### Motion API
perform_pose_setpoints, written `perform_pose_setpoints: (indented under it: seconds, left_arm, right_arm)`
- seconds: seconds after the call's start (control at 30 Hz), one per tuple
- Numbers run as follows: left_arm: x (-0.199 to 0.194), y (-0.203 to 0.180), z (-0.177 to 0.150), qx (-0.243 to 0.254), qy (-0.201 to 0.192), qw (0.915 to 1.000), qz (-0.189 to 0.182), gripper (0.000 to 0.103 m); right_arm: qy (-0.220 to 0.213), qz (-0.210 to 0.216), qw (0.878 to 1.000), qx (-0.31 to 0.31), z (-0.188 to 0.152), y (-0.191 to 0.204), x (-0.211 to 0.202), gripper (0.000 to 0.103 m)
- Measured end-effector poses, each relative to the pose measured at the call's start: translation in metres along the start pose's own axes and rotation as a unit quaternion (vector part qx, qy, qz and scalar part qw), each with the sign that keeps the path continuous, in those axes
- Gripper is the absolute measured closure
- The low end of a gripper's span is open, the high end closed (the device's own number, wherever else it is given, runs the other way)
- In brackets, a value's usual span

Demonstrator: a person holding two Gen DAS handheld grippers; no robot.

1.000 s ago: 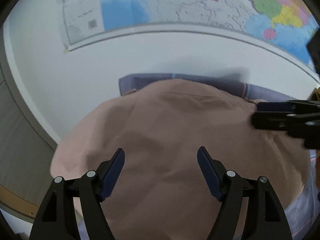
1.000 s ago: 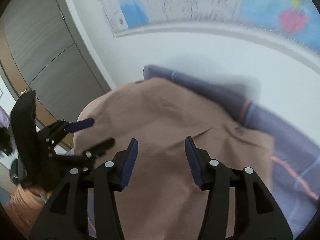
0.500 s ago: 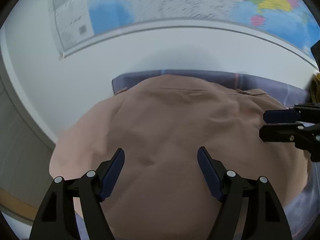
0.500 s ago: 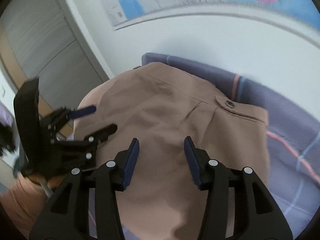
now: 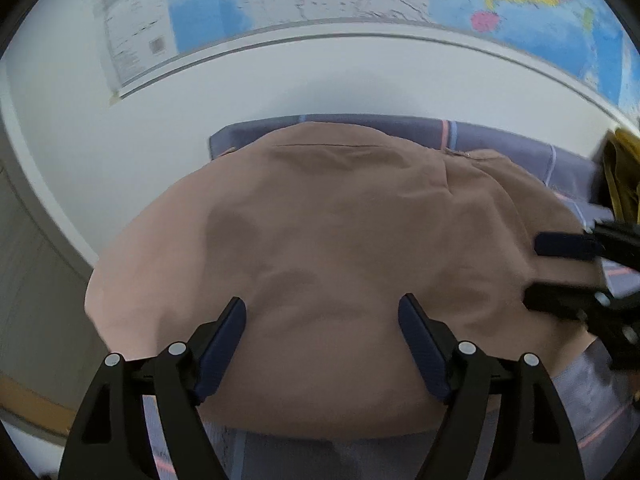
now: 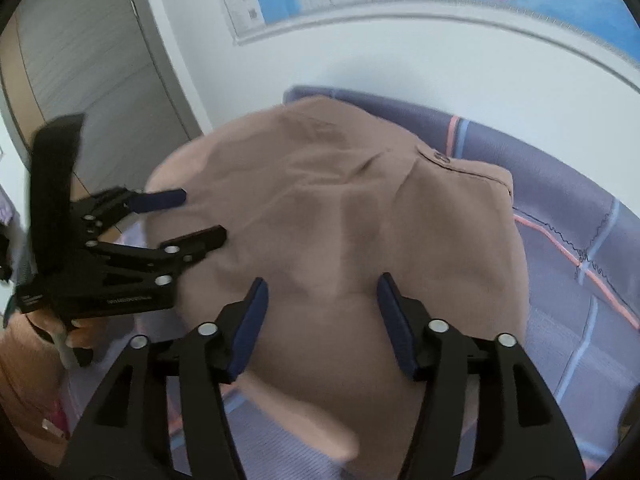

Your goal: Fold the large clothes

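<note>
Above tan garment [image 5: 340, 240] (purple plaid sheet [image 6: 580, 220] beneath), left gripper [image 5: 322, 316] wide, empty; right gripper [image 6: 322, 292] opening, empty

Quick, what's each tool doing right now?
Left tool: open, holding nothing, above the tan garment.
Right tool: jaws opening, nothing gripped, same garment beneath.

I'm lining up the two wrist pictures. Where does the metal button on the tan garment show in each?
Left wrist view: the button sits upper right of centre, at the tan garment's far edge, small and barely legible.
Right wrist view: the button sits upper right of centre, on the flap by the garment's far right corner.
Shared landmark: the pink stripe in the purple cloth just beyond the button.
</note>
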State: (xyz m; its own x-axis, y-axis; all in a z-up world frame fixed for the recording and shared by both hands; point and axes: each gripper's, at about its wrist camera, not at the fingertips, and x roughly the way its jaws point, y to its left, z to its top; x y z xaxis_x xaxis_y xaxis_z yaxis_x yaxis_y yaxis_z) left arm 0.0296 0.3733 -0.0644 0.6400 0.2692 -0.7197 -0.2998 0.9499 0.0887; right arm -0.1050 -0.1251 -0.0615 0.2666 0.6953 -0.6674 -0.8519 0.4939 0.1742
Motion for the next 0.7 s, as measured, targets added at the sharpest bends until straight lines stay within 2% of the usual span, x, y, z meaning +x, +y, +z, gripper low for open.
perform_pose_setpoints:
  seconds: [0.07,0.17,0.27,0.43,0.6,0.7]
  left_arm:
    - [-0.008,0.004,-0.003,-0.013,-0.01,0.9999,0.001,0.027]
    - [-0.011,0.016,-0.008,-0.029,-0.011,0.9994,0.013,0.025]
    - [0.002,0.038,-0.01,-0.062,0.015,0.9979,0.008,0.025]
    - [-0.014,0.027,-0.014,-0.055,-0.001,0.9985,0.008,0.025]
    - [-0.047,0.003,-0.025,-0.056,-0.037,0.9975,0.022,0.009]
    - [-0.062,-0.009,-0.033,-0.067,-0.045,0.9965,0.021,0.007]
  right_arm:
    - [-0.018,-0.01,1.0,-0.006,-0.008,0.006,-0.012,0.044]
    - [-0.021,-0.018,1.0,0.012,-0.022,0.0,-0.023,0.045]
    - [0.011,-0.013,0.999,0.032,-0.036,-0.014,-0.013,0.046]
    - [-0.014,-0.011,0.999,0.051,-0.04,-0.013,-0.027,0.046]
    - [-0.039,-0.021,0.998,0.034,-0.043,0.007,-0.043,0.035]
    - [-0.051,-0.028,0.998,0.031,-0.048,0.015,-0.05,0.026]
